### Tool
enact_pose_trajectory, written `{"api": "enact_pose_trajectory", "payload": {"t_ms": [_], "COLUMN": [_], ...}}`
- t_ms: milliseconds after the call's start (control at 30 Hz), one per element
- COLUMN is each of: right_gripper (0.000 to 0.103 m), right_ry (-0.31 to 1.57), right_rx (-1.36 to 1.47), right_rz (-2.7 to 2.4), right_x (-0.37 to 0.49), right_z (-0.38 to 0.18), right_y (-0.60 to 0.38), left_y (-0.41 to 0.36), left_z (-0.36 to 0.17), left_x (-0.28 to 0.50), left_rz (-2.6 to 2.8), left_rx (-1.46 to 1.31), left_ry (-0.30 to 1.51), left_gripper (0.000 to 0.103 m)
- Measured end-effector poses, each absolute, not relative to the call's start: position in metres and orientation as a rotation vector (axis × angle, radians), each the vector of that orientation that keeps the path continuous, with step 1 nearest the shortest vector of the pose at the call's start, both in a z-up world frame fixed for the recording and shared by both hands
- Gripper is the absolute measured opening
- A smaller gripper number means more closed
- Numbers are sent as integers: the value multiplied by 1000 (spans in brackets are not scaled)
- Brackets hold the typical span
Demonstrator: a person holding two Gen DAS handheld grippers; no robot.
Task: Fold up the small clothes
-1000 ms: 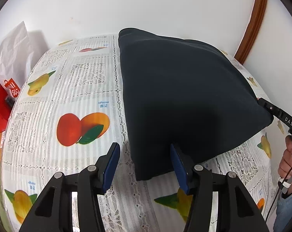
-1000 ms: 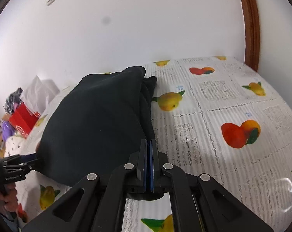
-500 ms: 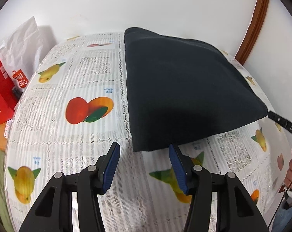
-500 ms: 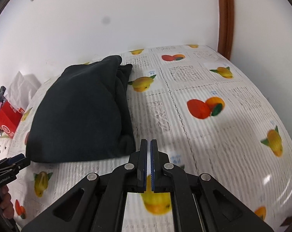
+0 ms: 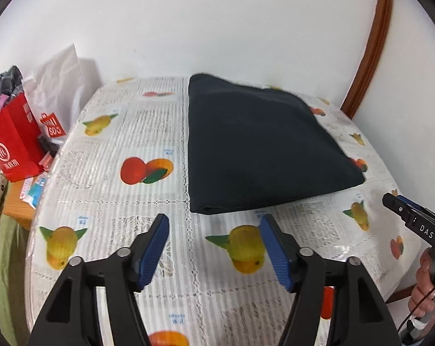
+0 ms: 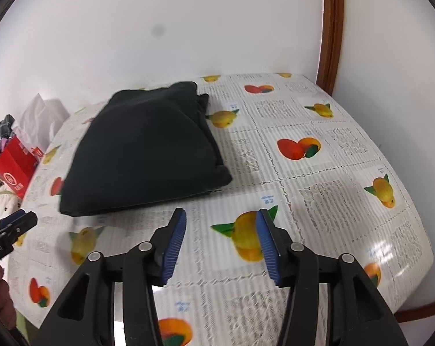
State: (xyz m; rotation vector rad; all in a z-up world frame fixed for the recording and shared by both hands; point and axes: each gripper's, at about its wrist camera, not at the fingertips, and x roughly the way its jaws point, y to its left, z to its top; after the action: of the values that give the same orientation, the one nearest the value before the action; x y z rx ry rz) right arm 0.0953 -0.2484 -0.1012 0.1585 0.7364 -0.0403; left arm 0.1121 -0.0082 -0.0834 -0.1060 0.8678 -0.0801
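A dark folded garment (image 5: 258, 150) lies flat on the fruit-print tablecloth (image 5: 148, 155), toward the far side of the table; it also shows in the right wrist view (image 6: 148, 150). My left gripper (image 5: 214, 225) is open and empty, hovering just short of the garment's near edge. My right gripper (image 6: 221, 219) is open and empty, near the garment's near right corner, apart from it. The right gripper also shows at the right edge of the left wrist view (image 5: 390, 199), and the left gripper at the left edge of the right wrist view (image 6: 24, 219).
A red paper bag (image 5: 12, 141) and a white bag (image 5: 58, 86) stand off the table's left side. A white wall is behind the table, with a brown door frame (image 5: 370, 49) at the right. The table's front edge is close below my grippers.
Both grippers have pulled back from the garment, which now lies flat. The right gripper has let go of it and opened. The left gripper stayed open.
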Motion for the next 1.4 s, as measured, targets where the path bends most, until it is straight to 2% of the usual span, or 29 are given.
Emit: {"api": "enact_pose_trajectory", "payload": {"t_ms": [233, 300, 500, 800, 1400], "right_gripper": [67, 84, 100, 103, 103], "right_ry": [675, 653, 581, 568, 535], "right_rx": [117, 90, 34, 41, 54], "right_rz": [-17, -25, -45, -91, -102], "right_x": [52, 37, -6, -40, -70], "right_z": [-68, -61, -48, -38, -28], "right_y": [-228, -221, -211, -220, -222], "left_y": [-22, -26, -34, -36, -39], "left_z": [-50, -43, -21, -5, -2], "left_x": [71, 59, 26, -7, -22], "left_rz": [-81, -78, -60, -18, -19], "left_rx": [-88, -71, -48, -16, -6], "left_ry": [776, 757, 696, 649, 643], "left_gripper": [78, 81, 89, 96, 97]}}
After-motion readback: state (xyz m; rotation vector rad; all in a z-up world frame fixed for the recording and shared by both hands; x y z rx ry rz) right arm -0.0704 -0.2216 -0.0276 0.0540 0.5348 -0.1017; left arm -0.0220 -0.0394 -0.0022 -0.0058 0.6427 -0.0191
